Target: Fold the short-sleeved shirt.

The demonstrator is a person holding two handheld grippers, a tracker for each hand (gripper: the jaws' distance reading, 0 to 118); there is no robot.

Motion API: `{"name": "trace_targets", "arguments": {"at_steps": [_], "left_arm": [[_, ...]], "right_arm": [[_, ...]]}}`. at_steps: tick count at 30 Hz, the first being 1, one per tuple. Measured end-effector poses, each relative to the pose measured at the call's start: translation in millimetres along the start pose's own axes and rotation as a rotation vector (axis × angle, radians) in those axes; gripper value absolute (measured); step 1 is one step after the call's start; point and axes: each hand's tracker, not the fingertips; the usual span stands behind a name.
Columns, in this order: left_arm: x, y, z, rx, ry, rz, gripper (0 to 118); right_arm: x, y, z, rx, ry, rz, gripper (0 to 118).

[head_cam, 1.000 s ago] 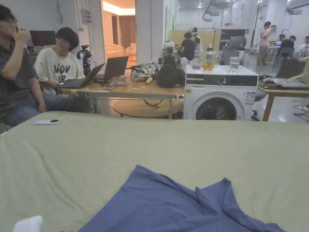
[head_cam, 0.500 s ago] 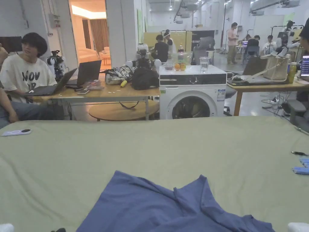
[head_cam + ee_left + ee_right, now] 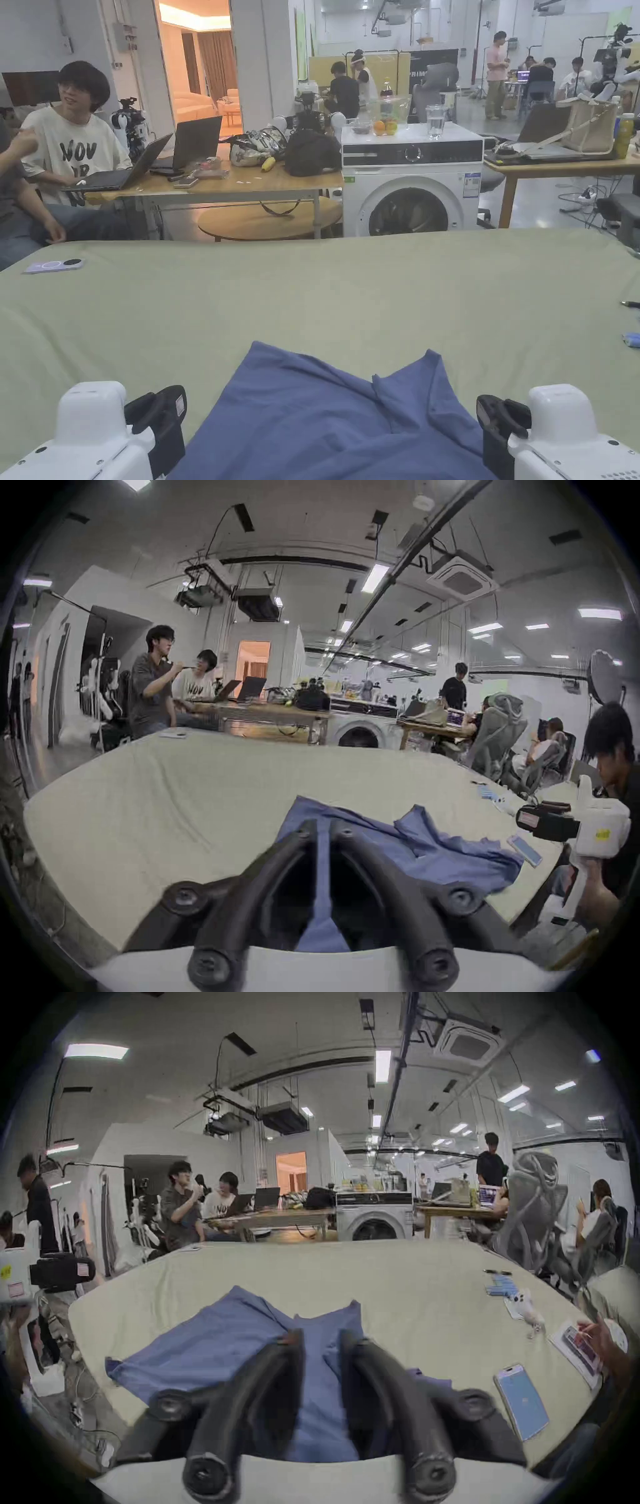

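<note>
Left gripper (image 3: 323,826): 7 o'clock in head view; jaws a narrow gap apart, holding nothing, above the cloth.
Right gripper (image 3: 320,1336): 5 o'clock; jaws somewhat wider, holding nothing.
Shirt (image 3: 331,419): blue, crumpled, 6 o'clock on green table (image 3: 312,294), between both grippers.
Phone (image 3: 521,1400): beside shirt, 4 o'clock in right gripper view.
Risk: bunched layers; a pinch may catch two plies and set a crooked fold. A wide sweep may strike the phone.

Matt blue cloth shirt (image 3: 325,425) on matt, creased green cloth table cover (image 3: 312,287)
</note>
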Motion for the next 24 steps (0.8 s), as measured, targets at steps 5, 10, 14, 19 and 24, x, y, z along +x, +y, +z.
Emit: {"name": "trace_targets", "arguments": {"at_steps": [5, 10, 14, 19, 24], "left_arm": [[-17.8, 3.5, 7.6, -0.048, -0.009, 0.010, 0], [-81.9, -15.8, 7.4, -0.247, 0.068, 0.154, 20], [-109.0, -49.3, 1.0, -0.385, 0.086, 0.276, 84], [-110.2, -86.7, -22.7, -0.551, 0.096, 0.277, 83], [-103.6, -103.6, -46.5, -0.645, 0.152, 0.256, 53]], "right_arm": [[1.5, -2.9, -3.4, -0.022, 0.001, -0.006, 0], [6.9, -6.7, 2.4, -0.050, 0.053, 0.000, 0], [8.7, -11.0, 3.7, -0.080, 0.069, -0.016, 0], [7.0, -13.7, 3.4, -0.105, 0.077, -0.018, 0], [13.9, -16.1, 5.1, -0.123, 0.062, -0.026, 0]]}}
